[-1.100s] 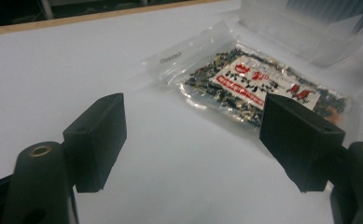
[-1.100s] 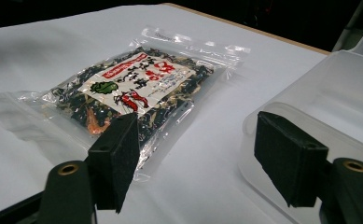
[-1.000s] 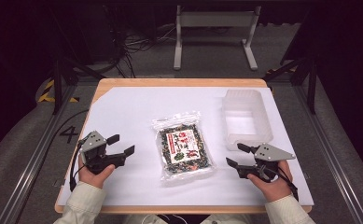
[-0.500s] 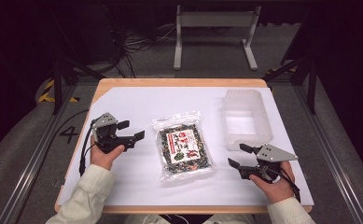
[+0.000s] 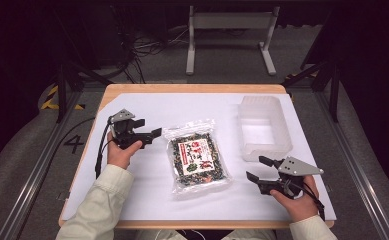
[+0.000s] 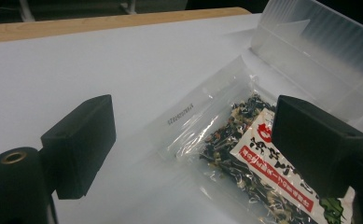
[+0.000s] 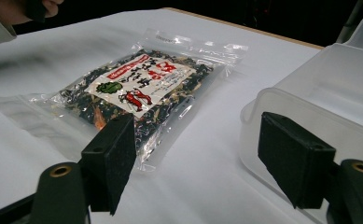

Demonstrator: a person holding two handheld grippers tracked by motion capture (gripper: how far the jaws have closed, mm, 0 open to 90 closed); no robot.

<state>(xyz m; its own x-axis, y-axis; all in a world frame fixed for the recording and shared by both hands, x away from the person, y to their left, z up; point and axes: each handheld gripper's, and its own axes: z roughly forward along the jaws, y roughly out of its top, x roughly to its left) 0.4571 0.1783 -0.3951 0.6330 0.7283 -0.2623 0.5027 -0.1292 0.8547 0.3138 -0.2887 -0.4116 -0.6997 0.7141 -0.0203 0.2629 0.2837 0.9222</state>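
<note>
A clear bag of dried dark food with a red-and-white label [image 5: 197, 160] lies flat in the middle of the white table cover. My left gripper [image 5: 149, 127] hovers just left of the bag's upper left corner and points at it. Its jaws have just been opening and hold nothing. In the left gripper view the bag [image 6: 244, 144] lies ahead, between and beyond the open jaws of the left gripper [image 6: 195, 140]. My right gripper [image 5: 257, 169] stands open to the right of the bag's lower edge. In the right gripper view its jaws [image 7: 202, 158] frame the bag [image 7: 137, 88], with nothing between them.
A translucent plastic container [image 5: 282, 125] stands at the right of the table, beyond my right gripper, and it is close by in the right gripper view [image 7: 319, 93]. The wooden table edge [image 5: 192, 89] runs along the far side. A metal stand [image 5: 229, 22] is on the floor behind.
My left hand has moved forward and to the right, toward the bag's upper left corner. The right hand and the bag have stayed where they were.
</note>
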